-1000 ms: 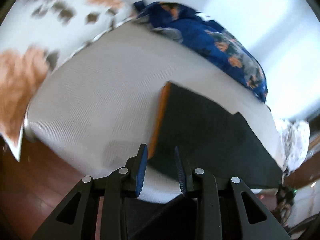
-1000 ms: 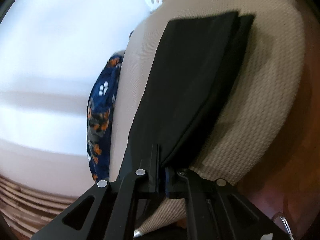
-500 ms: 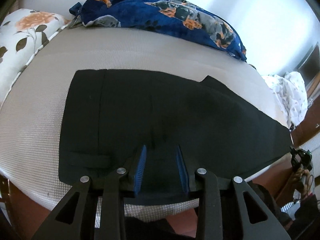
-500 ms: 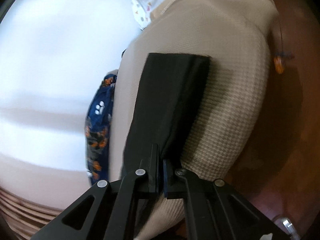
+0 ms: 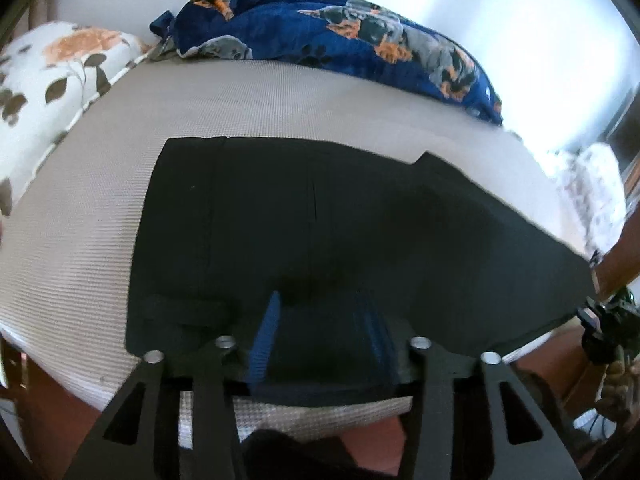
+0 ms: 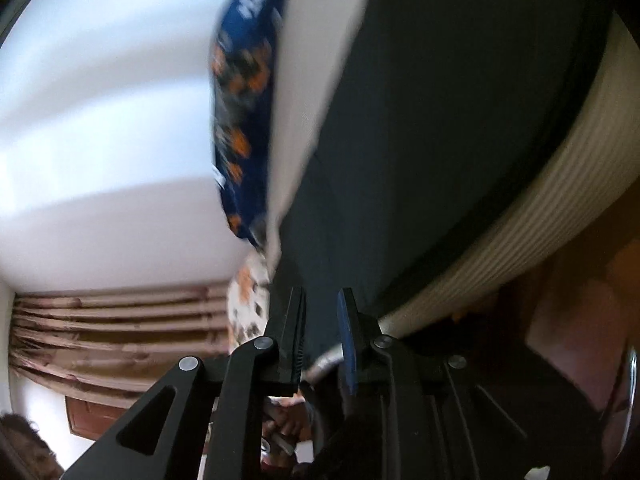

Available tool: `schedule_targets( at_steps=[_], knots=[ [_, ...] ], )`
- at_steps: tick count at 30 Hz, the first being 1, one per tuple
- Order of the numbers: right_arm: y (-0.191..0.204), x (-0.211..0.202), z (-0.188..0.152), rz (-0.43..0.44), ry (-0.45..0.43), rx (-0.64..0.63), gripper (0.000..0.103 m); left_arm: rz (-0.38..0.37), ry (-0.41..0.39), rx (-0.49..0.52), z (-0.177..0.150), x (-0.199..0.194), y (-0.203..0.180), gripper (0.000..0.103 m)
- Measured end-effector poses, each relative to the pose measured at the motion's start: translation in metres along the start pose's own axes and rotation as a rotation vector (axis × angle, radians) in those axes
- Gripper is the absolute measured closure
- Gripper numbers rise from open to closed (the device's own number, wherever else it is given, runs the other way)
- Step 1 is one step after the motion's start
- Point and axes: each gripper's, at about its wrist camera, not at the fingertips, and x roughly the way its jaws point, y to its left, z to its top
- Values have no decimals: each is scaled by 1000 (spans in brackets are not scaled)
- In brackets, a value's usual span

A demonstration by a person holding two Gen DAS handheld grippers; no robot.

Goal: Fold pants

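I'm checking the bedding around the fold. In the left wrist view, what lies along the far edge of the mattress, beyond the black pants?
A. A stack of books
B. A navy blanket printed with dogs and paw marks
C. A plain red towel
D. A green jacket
B: a navy dog-print blanket lies along the far edge of the mattress, beyond the black pants.

Daylight glares off the wall (image 5: 520,40); right view motion-blurred, fisheye edges dark and warped.

Beige mattress (image 5: 100,216), white wall (image 6: 100,120), brown curtain (image 6: 100,320).
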Motion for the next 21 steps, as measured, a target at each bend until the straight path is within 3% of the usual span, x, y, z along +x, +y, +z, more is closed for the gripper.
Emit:
schedule_targets(
  at_steps=[5, 7, 9, 11, 21],
  knots=[
    [-3, 8, 0, -51, -21, -3, 85, -1, -34, 16, 1, -8, -3, 37],
    [0, 8, -1, -63, -26, -5, 84, -13, -26, 10, 1, -8, -4, 35],
    [2, 5, -6, -54, -29, 0, 78, -18, -1, 5, 1, -4, -6, 34],
    [5, 9, -8, -66, -29, -2, 64, -18, 10, 8, 1, -2, -8, 34],
    [-7, 4, -10, 9, -79, 13, 62, -5, 43, 26, -2, 5, -14, 34]
  ],
)
